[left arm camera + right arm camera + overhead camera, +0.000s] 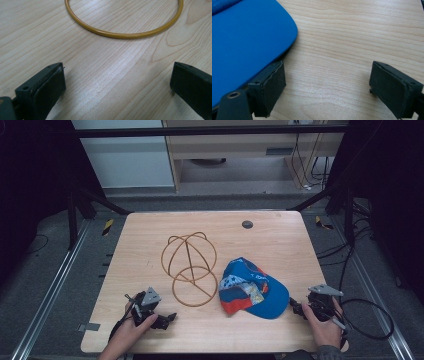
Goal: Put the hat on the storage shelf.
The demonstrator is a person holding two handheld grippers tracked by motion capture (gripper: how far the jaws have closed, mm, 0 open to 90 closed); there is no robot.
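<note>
The blue baseball cap [252, 290] lies crown-up on the wooden desk [280, 240], just right of the gold wire hat stand [190, 267], which lies tipped over with its base ring toward the person, so the work in hand looks like getting the cap onto the stand. The right gripper [299, 308] rests low at the cap's brim, fingers [272, 87] wide and empty, likely placed to pinch that stiff edge. The left gripper [167, 319] sits near the ring [125, 32], fingers [47, 87] also spread wide and empty, probably to steady the stand.

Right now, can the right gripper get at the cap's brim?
Probably yes. The right gripper sits open just beside the blue cap, with the brim by one jaw and only bare table between.
</note>
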